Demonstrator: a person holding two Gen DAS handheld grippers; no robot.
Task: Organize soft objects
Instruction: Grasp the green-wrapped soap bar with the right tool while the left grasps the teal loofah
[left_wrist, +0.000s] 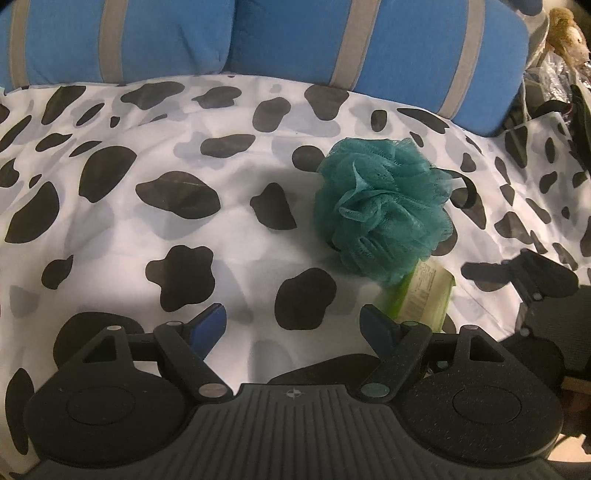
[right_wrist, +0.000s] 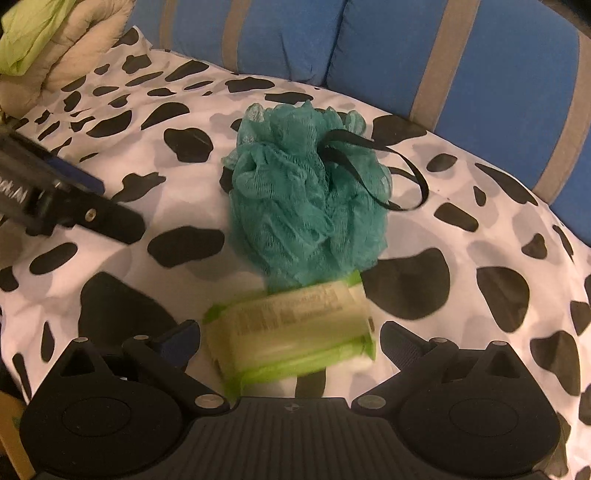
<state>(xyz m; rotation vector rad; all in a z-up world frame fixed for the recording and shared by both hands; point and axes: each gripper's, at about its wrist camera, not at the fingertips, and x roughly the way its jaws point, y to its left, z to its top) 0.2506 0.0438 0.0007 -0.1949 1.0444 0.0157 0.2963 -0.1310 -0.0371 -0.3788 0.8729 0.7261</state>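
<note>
one teal mesh loofah (left_wrist: 384, 210) with one black hanging loop (right_wrist: 384, 173) sits right of centre on the cow-print sheet (left_wrist: 155, 229); one green wipes pack (right_wrist: 291, 328) lies touching its lower edge. two blue striped cushions (left_wrist: 388, 44) fill the top of the frame. left gripper (left_wrist: 293, 325) spread over bare sheet; right gripper (right_wrist: 291, 341) spread either side of the pack, contact unclear.
</note>
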